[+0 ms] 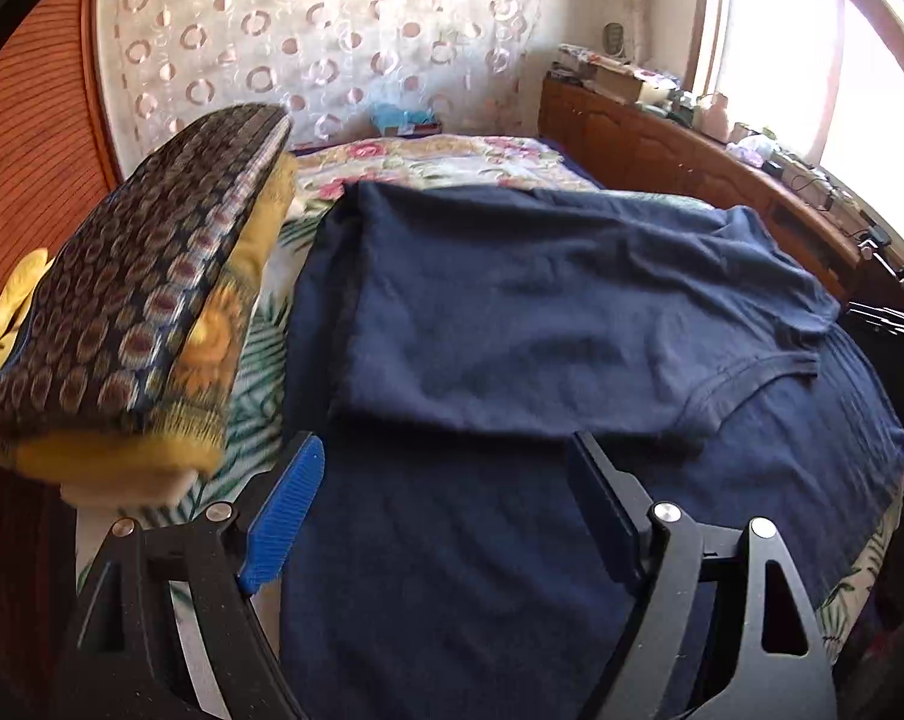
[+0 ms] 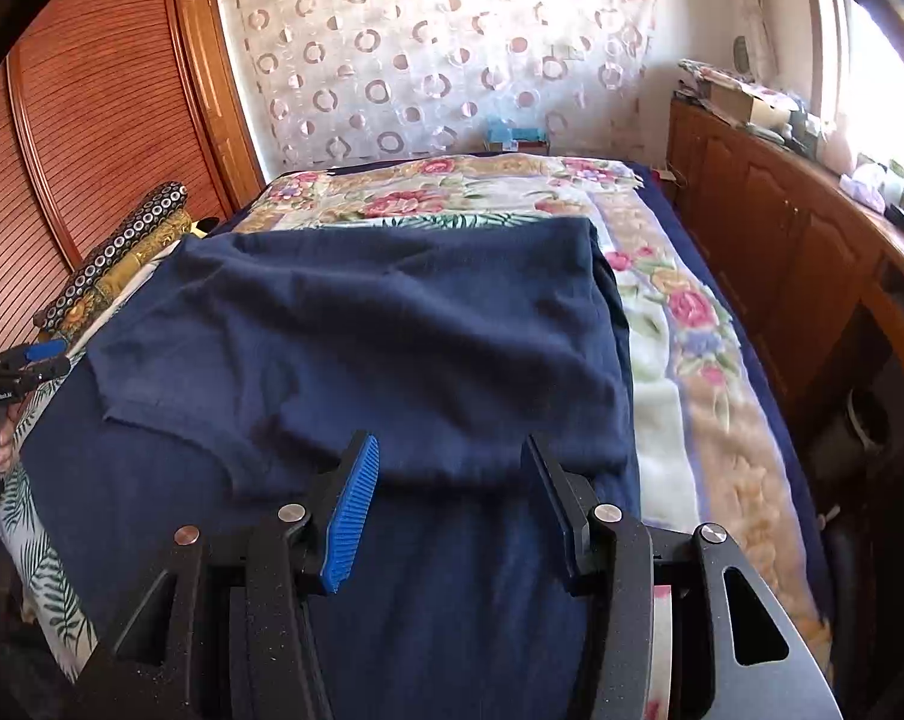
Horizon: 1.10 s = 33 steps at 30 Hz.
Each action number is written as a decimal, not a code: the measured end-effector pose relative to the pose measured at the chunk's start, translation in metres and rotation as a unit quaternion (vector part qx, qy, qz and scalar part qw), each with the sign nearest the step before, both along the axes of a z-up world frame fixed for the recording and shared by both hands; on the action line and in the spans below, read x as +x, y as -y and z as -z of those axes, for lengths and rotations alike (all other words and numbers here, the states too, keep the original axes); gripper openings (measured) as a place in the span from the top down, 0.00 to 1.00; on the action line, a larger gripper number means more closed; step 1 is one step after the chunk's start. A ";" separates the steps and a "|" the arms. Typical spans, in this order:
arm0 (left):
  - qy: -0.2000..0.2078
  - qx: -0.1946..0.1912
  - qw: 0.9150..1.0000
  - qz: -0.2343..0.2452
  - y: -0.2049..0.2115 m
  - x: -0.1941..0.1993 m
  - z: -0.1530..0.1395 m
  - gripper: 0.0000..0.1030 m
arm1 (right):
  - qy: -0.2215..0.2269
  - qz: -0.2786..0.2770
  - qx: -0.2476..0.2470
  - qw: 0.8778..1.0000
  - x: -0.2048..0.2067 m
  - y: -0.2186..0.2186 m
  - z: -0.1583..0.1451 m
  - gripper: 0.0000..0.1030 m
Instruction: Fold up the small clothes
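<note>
A navy T-shirt (image 1: 571,312) lies on a floral bedspread (image 2: 679,324), its far part folded back toward the near part so that the folded edge runs just ahead of both tongs. The left gripper (image 1: 446,504) hangs over the near layer of cloth with its jaws released and standing wide, nothing between the 2 pads; the fold sits just beyond its tips. The right gripper (image 2: 452,510) hangs over the same garment, jaws parted and gripping nothing, the folded edge crossing just ahead of its fingertips. Left of the left gripper, a stack of patterned cushions (image 1: 128,312) rests at the bed's edge. Beyond both tongs hangs a circle-print curtain (image 2: 428,60); a wooden cabinet (image 2: 775,228) runs along to the right.
</note>
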<state>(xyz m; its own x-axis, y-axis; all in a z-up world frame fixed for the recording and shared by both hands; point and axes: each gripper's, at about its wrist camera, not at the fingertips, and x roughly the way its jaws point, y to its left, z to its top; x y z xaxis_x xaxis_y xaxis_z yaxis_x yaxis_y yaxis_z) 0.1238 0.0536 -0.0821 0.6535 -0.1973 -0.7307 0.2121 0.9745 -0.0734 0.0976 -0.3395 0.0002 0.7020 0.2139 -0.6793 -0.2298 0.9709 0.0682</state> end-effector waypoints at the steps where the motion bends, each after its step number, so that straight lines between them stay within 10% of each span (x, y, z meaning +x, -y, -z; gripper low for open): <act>1: -0.003 -0.001 1.000 -0.002 -0.002 -0.001 0.002 0.20 | -0.001 0.001 -0.001 1.000 -0.001 0.002 0.001 0.50; 33: -0.041 0.027 0.999 0.014 0.005 0.009 0.026 0.08 | -0.033 0.046 0.033 0.998 0.052 0.001 0.044 0.49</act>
